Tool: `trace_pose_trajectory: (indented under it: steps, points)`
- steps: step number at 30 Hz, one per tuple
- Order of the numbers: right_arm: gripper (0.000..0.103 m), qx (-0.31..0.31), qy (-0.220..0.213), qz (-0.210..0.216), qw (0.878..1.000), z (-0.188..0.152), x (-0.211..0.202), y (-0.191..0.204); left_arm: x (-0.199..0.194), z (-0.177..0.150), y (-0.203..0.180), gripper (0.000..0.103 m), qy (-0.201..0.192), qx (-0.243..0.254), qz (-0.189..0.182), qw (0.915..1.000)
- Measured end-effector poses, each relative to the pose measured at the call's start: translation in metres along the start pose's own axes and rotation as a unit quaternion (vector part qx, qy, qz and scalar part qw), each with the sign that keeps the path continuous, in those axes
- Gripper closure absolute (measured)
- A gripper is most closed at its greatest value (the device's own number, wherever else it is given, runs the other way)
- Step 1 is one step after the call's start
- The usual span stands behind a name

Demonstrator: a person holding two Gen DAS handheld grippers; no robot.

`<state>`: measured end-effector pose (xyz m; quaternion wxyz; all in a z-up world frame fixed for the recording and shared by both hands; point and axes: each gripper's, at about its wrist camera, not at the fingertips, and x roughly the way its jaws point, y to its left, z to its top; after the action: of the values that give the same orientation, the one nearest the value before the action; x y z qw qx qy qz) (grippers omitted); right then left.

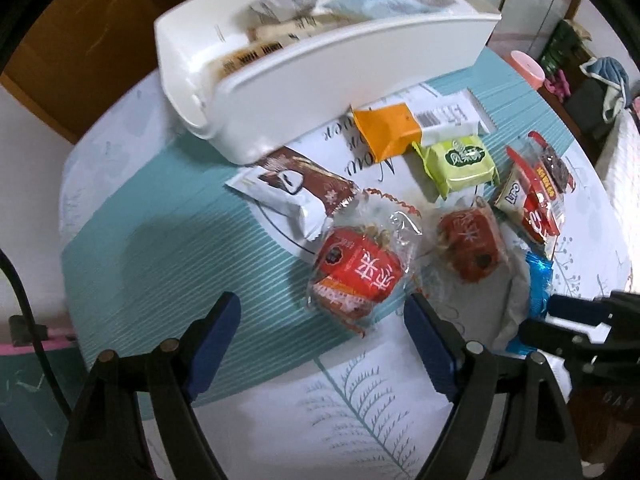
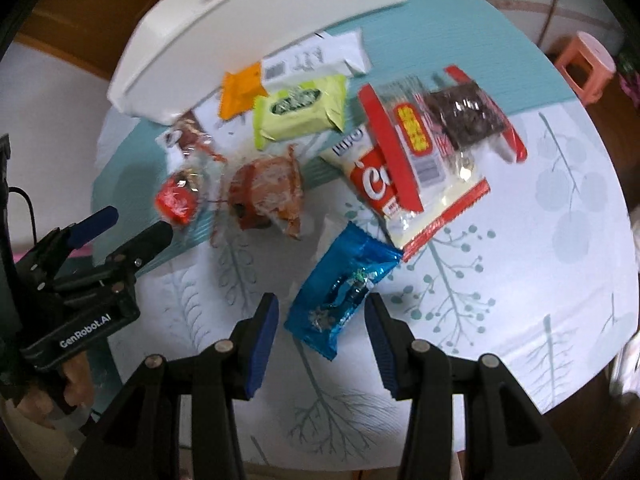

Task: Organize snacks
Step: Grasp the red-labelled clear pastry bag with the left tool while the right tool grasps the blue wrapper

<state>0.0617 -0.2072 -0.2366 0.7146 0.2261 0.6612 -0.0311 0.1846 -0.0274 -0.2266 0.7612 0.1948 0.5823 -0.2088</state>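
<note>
From the left wrist view, the left tool (image 1: 322, 322) points steeply down at the bench (image 1: 160, 208), its blue pads spread apart with nothing pressed between them. A red snack in a clear wrapper (image 1: 358, 276) lies on the bench just ahead of the gap between the pads, and no pad touches it. A second red wrapped snack (image 1: 472, 238) lies to its right. Behind them lie a brown and white packet (image 1: 296, 190), an orange packet (image 1: 386, 130) and a green packet (image 1: 460, 164), with a red and clear bag (image 1: 536, 188) at the right. The white bin (image 1: 320, 92) stands at the far side, with several packets already inside it; the orange packet's far end lies against its wall. The right tool (image 1: 544, 316) enters from the right edge, over a blue packet (image 1: 540, 280).

From the right wrist view, the right tool (image 2: 322, 330) also points down, its pads parted. The blue packet (image 2: 340, 284) lies flat on the bench (image 2: 540, 272), its near end between the two pads; whether the pads touch it cannot be told, and it does not look squeezed. Further off lie the red and clear bag (image 2: 424, 160), the green packet (image 2: 300, 110), the orange packet (image 2: 240, 92) and the two red snacks (image 2: 176, 200), (image 2: 266, 196). The white bin (image 2: 224, 44) curves across the top. At the left edge, the left tool (image 2: 136, 224) shows, held by a hand (image 2: 76, 376).
</note>
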Motion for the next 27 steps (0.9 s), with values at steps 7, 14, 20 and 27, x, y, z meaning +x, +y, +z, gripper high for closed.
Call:
trace_pose_trajectory:
  steps: [7, 14, 20, 27]
  points:
    - [0.058, 0.021, -0.017, -0.033, 0.999, -0.007, 0.018, 0.014, 0.025, 0.005, 0.008, 0.038, 0.023, -0.014, -0.050, 0.9984]
    - [0.063, 0.004, -0.034, -0.064, 0.997, -0.008, 0.024, 0.026, 0.036, 0.005, 0.004, 0.041, 0.030, -0.009, -0.062, 0.9976]
    - [0.072, -0.001, -0.044, -0.070, 0.997, -0.015, 0.020, 0.028, 0.035, 0.014, -0.004, 0.054, 0.016, 0.009, -0.058, 0.9982]
    - [0.074, -0.010, -0.041, -0.068, 0.997, -0.032, 0.016, 0.027, 0.027, 0.008, -0.013, 0.056, -0.005, 0.022, -0.048, 0.9986]
